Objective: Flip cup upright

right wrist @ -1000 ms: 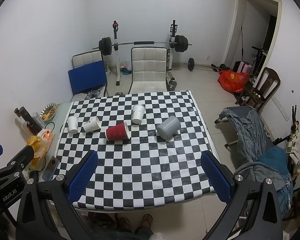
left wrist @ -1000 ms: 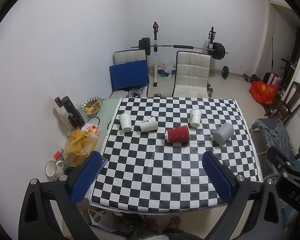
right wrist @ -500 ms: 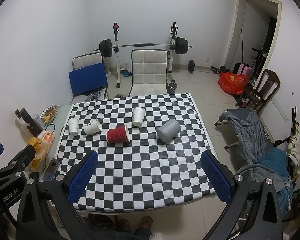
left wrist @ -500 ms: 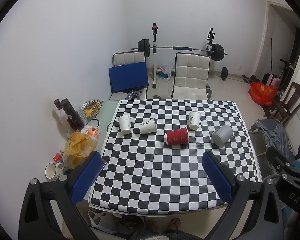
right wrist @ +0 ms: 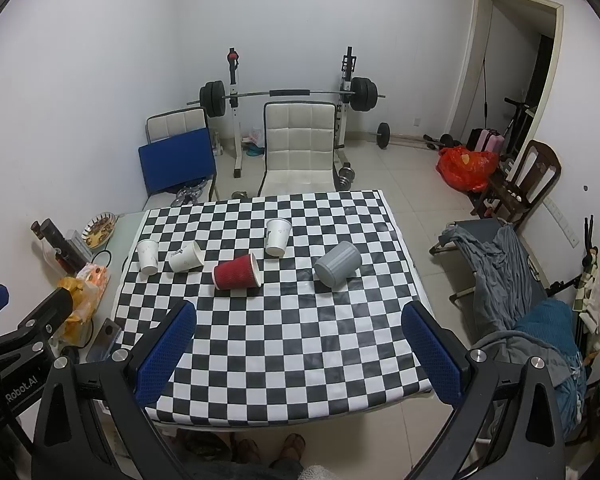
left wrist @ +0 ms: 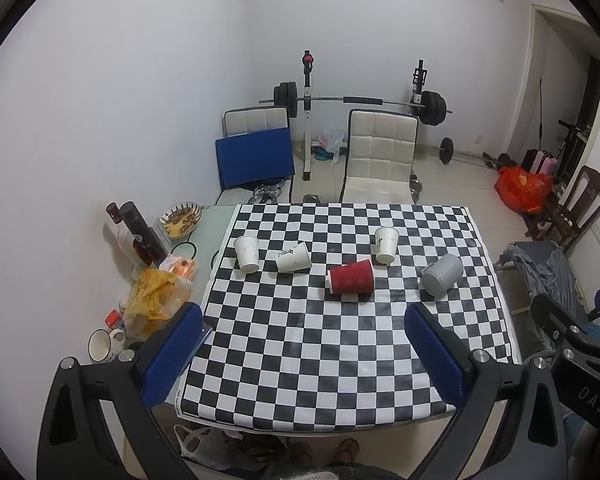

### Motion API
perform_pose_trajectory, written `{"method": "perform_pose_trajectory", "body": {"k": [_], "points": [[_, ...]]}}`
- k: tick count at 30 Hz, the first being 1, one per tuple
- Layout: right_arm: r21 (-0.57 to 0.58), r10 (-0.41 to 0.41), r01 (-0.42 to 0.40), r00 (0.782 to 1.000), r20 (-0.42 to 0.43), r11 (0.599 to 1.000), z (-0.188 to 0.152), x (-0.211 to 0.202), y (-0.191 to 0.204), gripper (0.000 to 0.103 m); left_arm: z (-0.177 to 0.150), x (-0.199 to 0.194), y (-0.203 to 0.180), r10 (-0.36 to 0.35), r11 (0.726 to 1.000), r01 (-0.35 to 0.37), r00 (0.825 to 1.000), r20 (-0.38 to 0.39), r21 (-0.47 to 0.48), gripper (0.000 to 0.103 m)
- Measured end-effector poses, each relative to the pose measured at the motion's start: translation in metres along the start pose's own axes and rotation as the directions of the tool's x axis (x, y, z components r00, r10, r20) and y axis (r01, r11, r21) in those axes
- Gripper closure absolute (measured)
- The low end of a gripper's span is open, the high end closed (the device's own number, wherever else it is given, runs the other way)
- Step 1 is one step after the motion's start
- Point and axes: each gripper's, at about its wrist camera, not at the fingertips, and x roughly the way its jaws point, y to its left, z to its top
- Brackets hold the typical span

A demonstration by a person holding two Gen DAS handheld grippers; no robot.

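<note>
On the checkered desk (left wrist: 340, 360), five cups lie in a loose row well beyond both grippers. The desk's near edge is cut off by the left gripper (left wrist: 300, 344) and right gripper (right wrist: 296, 340), each with jaws spread wide and holding nothing. Behind the desk stand a barbell rack (right wrist: 288, 92) and a white chair (right wrist: 298, 148). A grey cup (right wrist: 337, 264) lies on its side at the right; a red ribbed cup (right wrist: 237, 272) lies on its side mid-row. Of three white paper cups, one (left wrist: 294, 257) lies tipped over, two (left wrist: 247, 254) (left wrist: 385, 245) stand rim up. Print on them is too small to read.
</note>
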Motion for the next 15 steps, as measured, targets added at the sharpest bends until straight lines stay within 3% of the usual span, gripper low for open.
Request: {"method": "perform_pose_trajectory", "body": {"k": [15], "points": [[0.000,0.002,-0.002,1.000,0.003,1.000,0.0011,-0.0003,0.0013,0.000,0.0001,-0.0010,0.0008,-0.002,1.000,0.002,1.000,0.005,-0.001,0.000]]}}
